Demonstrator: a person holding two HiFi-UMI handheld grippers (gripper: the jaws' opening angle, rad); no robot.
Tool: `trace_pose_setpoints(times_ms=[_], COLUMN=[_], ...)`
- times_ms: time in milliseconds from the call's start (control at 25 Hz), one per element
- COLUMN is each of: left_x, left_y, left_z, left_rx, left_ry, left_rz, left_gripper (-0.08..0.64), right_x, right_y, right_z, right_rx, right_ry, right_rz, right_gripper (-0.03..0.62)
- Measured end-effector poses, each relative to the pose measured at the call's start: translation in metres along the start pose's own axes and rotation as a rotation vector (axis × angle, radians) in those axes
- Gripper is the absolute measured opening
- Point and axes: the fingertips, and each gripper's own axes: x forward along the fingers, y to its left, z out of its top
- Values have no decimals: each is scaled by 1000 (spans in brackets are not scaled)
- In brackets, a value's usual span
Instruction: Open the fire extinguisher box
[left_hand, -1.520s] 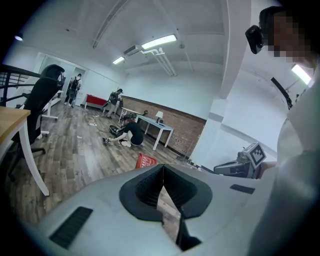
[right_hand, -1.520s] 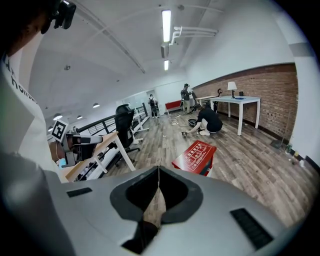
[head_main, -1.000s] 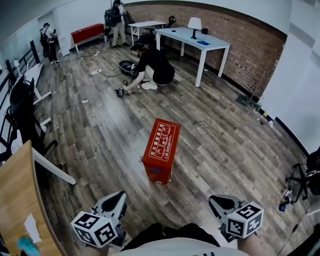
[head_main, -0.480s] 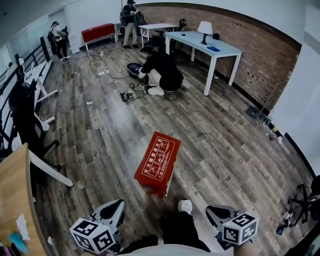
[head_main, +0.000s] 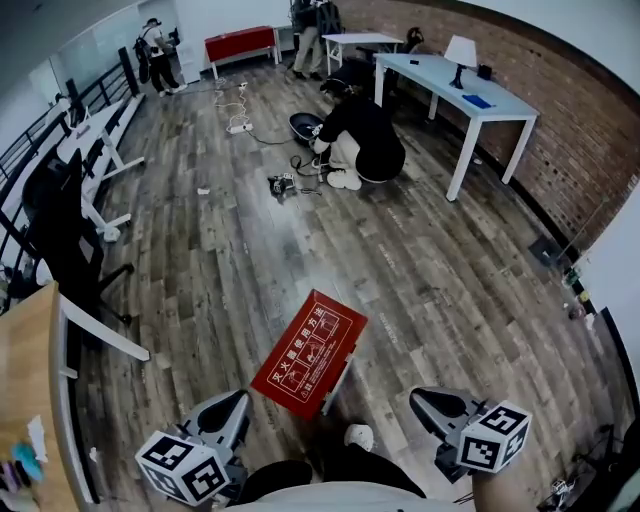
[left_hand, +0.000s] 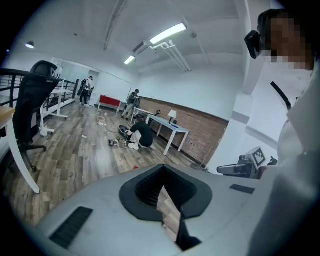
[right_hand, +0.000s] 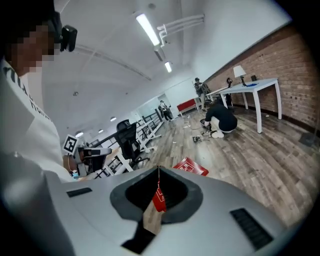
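The fire extinguisher box is a red oblong case with white print on its top. It stands on the wood floor just ahead of my feet, lid closed, and shows in the right gripper view past the jaws. My left gripper hangs low at the box's left, apart from it, jaws together with nothing in them. My right gripper hangs to the box's right, also clear of it, its jaws shut and empty.
A person in black crouches on the floor farther back beside cables and small gear. A white table stands by the brick wall. A black office chair and a wooden desk are at the left.
The box has come nearer and lower in the head view as I walked toward it. Both grippers stay low at either side, shut and empty.
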Motion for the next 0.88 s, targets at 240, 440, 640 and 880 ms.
trace_pose_setpoints(times_ms=[240, 440, 640, 880], left_x=[36, 59, 74, 81], left_y=[1, 1, 2, 10], left_z=[14, 22, 27, 35], left_rx=[-52, -57, -65, -86], left_ry=[-1, -6, -16, -37], left_rz=[71, 106, 130, 167], left_gripper=[8, 8, 8, 8], right_x=[24, 42, 58, 77], right_y=[-38, -60, -82, -90], right_z=[20, 24, 22, 36], right_rx=[-56, -110, -111, -123], right_ry=[86, 165, 219, 237], right_rz=[72, 95, 101, 144], right_gripper=[10, 9, 11, 9])
